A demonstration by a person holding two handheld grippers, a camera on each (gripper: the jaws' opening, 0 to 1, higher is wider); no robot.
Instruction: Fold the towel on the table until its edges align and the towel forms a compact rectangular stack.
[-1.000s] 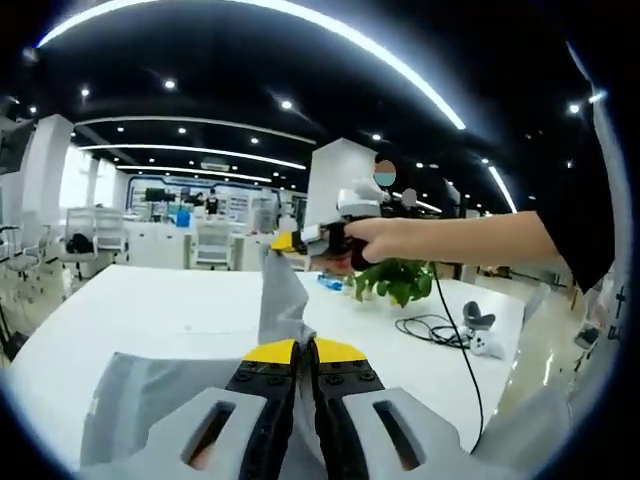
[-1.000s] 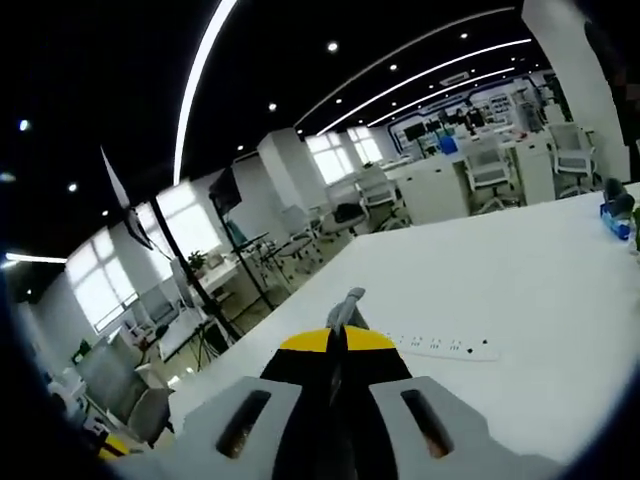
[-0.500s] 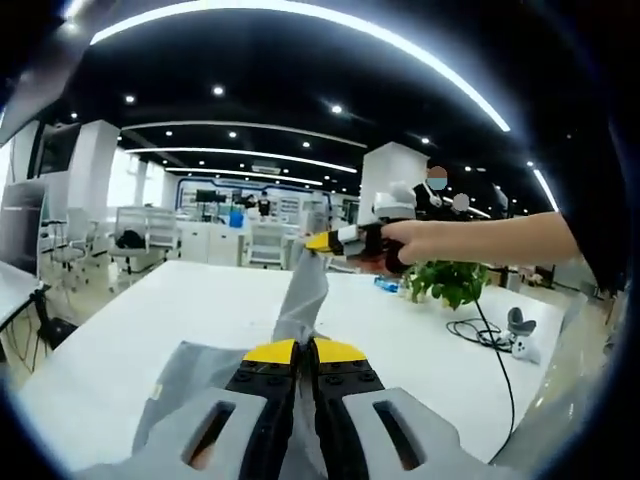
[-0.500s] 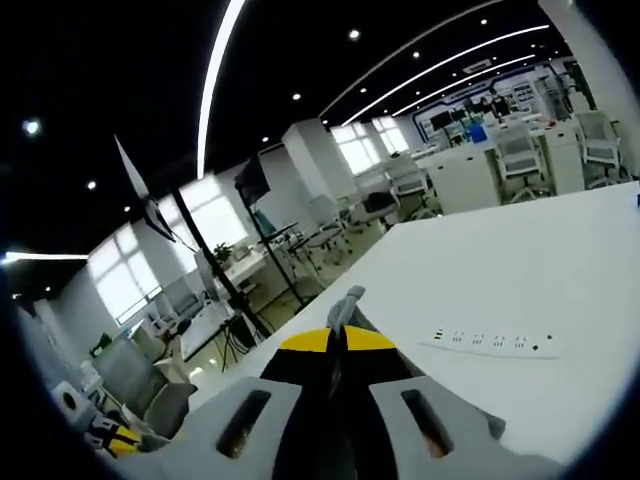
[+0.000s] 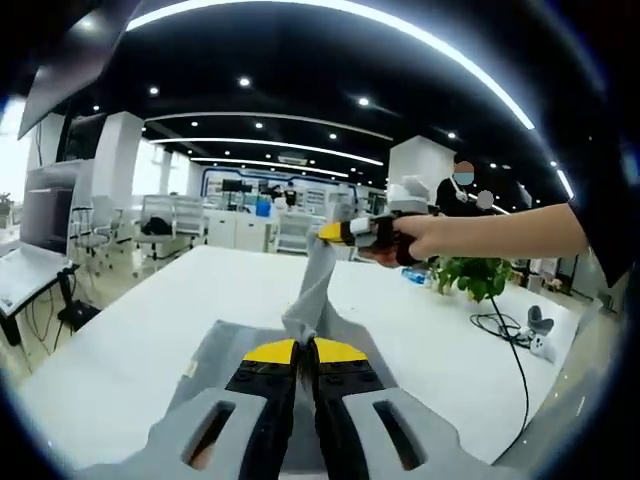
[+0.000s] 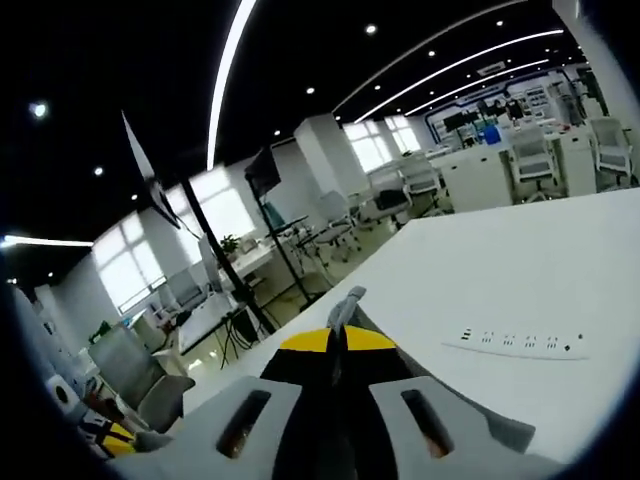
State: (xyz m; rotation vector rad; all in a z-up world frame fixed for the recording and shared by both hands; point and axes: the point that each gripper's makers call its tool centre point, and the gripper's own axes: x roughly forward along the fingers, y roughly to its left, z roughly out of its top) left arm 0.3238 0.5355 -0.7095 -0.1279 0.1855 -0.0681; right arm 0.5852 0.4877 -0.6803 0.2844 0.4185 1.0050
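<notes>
A grey towel [image 5: 250, 345] is lifted off the white table [image 5: 120, 330], stretched between both grippers. My left gripper [image 5: 306, 347] is shut on one towel corner at the bottom of the left gripper view. From there a strip of cloth rises to my right gripper [image 5: 334, 233], held by a person's hand [image 5: 425, 237] and shut on the far corner. In the right gripper view my right gripper [image 6: 338, 336] is shut with a grey towel tip [image 6: 346, 303] poking out between its yellow-tipped jaws.
A white power strip [image 6: 515, 343] lies on the table [image 6: 560, 270]. A potted green plant [image 5: 478, 275], a black cable [image 5: 510, 335] and a small white device [image 5: 540, 330] sit at the table's right side. Office chairs, desks and a tripod stand beyond the table.
Both views have swung sideways with the hands. The towel stays gripped at both corners, and more of it now hangs spread under the left gripper.
</notes>
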